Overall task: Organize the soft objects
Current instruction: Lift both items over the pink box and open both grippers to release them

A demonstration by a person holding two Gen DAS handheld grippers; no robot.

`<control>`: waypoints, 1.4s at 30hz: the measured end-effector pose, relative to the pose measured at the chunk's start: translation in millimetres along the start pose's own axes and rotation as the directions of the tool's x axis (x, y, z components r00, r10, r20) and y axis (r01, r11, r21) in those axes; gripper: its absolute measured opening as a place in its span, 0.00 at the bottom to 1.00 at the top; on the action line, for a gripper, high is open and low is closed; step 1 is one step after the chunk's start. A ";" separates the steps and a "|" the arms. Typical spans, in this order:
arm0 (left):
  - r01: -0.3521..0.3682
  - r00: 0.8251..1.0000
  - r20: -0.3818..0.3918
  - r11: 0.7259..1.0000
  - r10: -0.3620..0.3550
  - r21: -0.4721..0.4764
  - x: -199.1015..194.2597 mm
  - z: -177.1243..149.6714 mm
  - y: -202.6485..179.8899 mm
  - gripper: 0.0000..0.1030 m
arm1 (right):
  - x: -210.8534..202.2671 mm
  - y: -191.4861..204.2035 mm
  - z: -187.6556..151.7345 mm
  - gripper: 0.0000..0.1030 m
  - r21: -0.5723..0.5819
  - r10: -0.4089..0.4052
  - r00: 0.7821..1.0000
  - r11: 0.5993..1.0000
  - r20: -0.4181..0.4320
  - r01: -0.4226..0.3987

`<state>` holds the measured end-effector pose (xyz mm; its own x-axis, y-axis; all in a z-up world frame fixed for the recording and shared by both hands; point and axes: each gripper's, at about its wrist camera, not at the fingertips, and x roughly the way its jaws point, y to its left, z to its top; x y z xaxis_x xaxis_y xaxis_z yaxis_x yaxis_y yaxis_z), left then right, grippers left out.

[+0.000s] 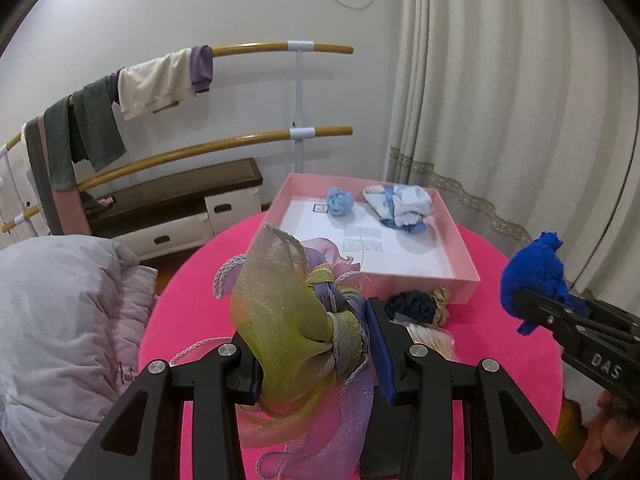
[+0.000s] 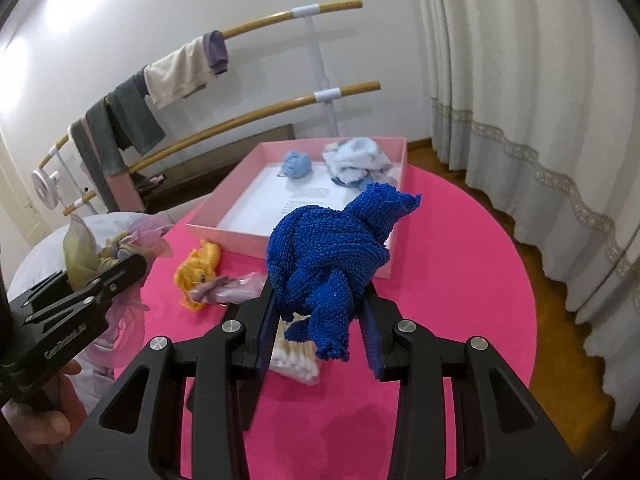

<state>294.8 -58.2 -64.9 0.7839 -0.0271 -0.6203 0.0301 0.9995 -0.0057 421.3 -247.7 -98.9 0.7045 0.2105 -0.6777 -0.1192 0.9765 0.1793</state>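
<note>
A: Where do the two grippers sit relative to the pink box?

B: Both hang above the pink round table, on the near side of the pink box. The left gripper points toward the box's near left corner, its fingers clamped on a bundle of sheer organza scarf, green, lilac and pink, tied with a thin cord. The scarf is lifted off the table and spills down between the fingers.

A: And the other?

B: The right gripper aims at the box's near wall, fingers closed around a knotted blue knit cloth. The cloth stands up out of the grip, its top reaching level with the box's near right corner. In the left wrist view that gripper comes in from the right, angled up and to the left.

A: What lies inside the box?

B: A small light blue ball of fabric near the far wall, and just beside it a rolled white-and-blue cloth.

A: Anything outside it?

B: Just in front of the near wall, a yellow yarn doll lies on the table, with a pale pink packet touching it. A bundle of cotton swabs lies under the right gripper.
</note>
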 end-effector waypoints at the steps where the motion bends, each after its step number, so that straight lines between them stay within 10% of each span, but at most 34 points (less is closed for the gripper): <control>1: -0.003 1.000 0.003 1.000 0.003 0.000 -2.8 1.2 0.7 0.38 | -2.4 3.7 1.2 0.33 -0.005 0.004 1.000 1.000 0.005 -0.004; 21: -0.021 0.999 0.030 1.000 0.021 -0.018 31.4 62.2 25.1 0.38 | -9.4 27.5 59.8 0.33 -0.094 0.069 0.995 0.994 0.076 -0.062; 42: 0.009 0.991 -0.131 1.000 -0.006 0.024 274.7 194.3 32.7 0.39 | 174.4 18.7 149.1 0.33 -0.064 0.091 0.984 0.993 -0.151 -0.102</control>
<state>631.6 -35.8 -83.1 0.6955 -0.0309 -0.7178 0.0525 0.9986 0.0078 646.2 -199.5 -107.4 0.5767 0.3028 -0.7588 -0.2350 0.9510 0.2009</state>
